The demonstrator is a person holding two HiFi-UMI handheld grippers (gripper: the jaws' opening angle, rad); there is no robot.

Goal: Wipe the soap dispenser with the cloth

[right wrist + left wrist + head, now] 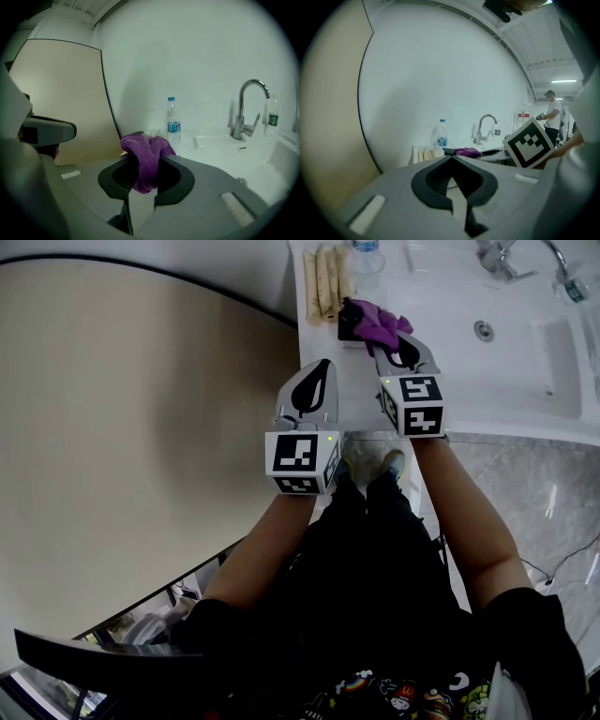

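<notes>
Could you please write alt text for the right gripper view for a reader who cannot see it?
The right gripper is clamped on a bunched purple cloth. Behind stand a clear water bottle, a white sink and a chrome tap.

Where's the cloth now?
The cloth is clamped in the jaws of the right gripper; head view shows it over the counter left of the sink, beside the beige rolls.

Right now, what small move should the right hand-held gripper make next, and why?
Probably drag the purple cloth across the dark soap dispenser: the right hand-held gripper is clamped on the cloth, which appears to rest on the dispenser.
</notes>
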